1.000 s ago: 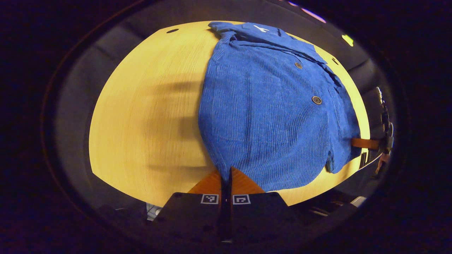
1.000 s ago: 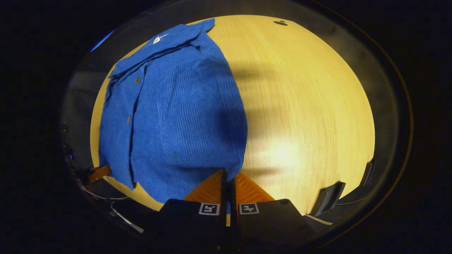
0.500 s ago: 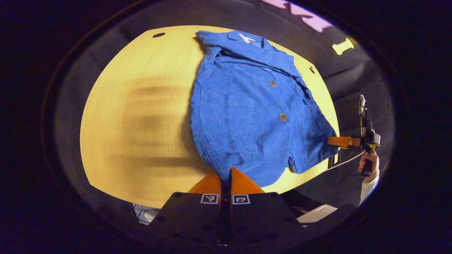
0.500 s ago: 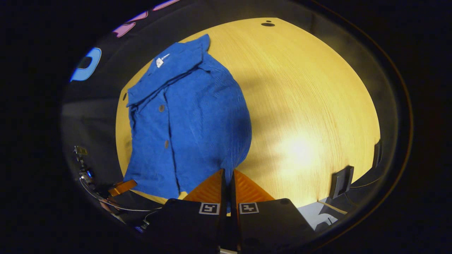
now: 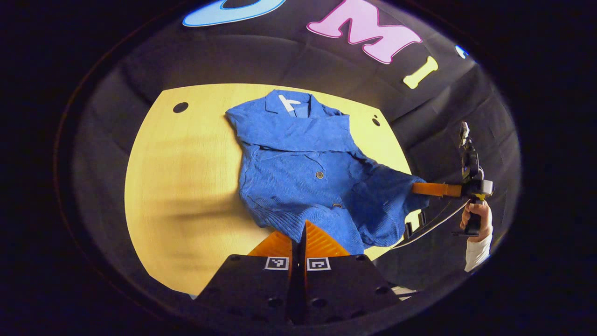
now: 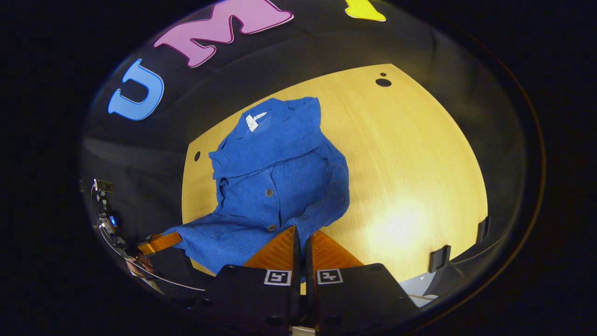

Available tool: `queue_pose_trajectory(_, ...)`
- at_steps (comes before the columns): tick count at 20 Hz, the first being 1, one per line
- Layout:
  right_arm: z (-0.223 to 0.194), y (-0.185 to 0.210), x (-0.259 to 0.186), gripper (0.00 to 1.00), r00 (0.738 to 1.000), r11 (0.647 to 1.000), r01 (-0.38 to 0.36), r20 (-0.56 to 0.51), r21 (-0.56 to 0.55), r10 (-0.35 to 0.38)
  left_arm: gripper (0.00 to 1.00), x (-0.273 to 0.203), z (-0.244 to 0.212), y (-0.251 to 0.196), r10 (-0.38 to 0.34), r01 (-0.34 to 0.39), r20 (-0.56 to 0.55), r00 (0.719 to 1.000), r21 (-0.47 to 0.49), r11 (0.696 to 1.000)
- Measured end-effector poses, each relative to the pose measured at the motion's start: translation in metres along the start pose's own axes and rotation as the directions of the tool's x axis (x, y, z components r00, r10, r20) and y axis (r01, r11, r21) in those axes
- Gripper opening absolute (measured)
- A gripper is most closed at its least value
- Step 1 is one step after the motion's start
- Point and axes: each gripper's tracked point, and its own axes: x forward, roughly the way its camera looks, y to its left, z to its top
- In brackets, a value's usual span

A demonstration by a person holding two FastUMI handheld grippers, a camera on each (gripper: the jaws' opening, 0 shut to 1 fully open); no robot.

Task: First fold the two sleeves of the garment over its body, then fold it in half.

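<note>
- Left gripper view: left gripper (image 5: 298, 229) at bottom centre, jaws pressed together on the near hem of the blue garment (image 5: 303, 172), cloth pinched between the two fingers.
- Garment lies on the yellow wood worktop (image 5: 177, 186), collar (image 5: 289, 105) at the far end with a white tag; near hem lifted off the surface, body bunched and wrinkled towards the camera.
- Two buttons (image 5: 319, 175) show down the front.
- Right gripper (image 5: 415, 189) shows far right in the same view, held by a hand (image 5: 475, 219) with a white sleeve (image 5: 476, 252); its tip meets the other hem corner, which is pulled out past the worktop edge. Jaws read as clamped on the cloth there.
- Right gripper view: right gripper (image 6: 301, 235) at bottom centre, jaws closed on the garment (image 6: 280, 182) hem, blue fabric caught between the fingers.
- Garment sits on the left half of the worktop (image 6: 410, 177), collar (image 6: 275, 121) far, lower part raised and creased.
- Left gripper (image 6: 161, 242) shows low left, tip at the stretched hem corner that hangs beyond the worktop edge.
- Small dark holes (image 6: 383, 82) in the worktop near the far edge.
</note>
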Motion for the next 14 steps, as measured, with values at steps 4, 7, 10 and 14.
queue_pose_trajectory(4, 0.079, -0.004, 0.008, 0.06, 0.997, 0.998, 0.062, 0.05, -0.024, -0.061, 0.0, -0.004, 0.051, 0.017, 0.045, -0.044, 0.009, 0.999, -0.02, 0.999)
queue_pose_trajectory(7, 0.135, -0.005, 0.036, 0.06, 0.994, 0.996, 0.081, 0.069, -0.029, -0.079, 0.0, 0.005, 0.108, 0.029, 0.041, -0.033, 0.052, 0.998, -0.134, 0.99)
queue_pose_trajectory(10, 0.188, 0.006, 0.081, 0.06, 0.996, 1.0, 0.02, 0.086, -0.003, -0.019, 0.0, 0.035, 0.155, 0.071, 0.136, -0.126, 0.078, 0.988, -0.119, 0.985)
queue_pose_trajectory(14, 0.231, 0.016, 0.159, 0.05, 0.993, 0.993, -0.087, 0.085, 0.078, 0.08, 0.0, 0.097, 0.186, 0.106, 0.18, -0.167, 0.034, 0.983, -0.239, 0.957)
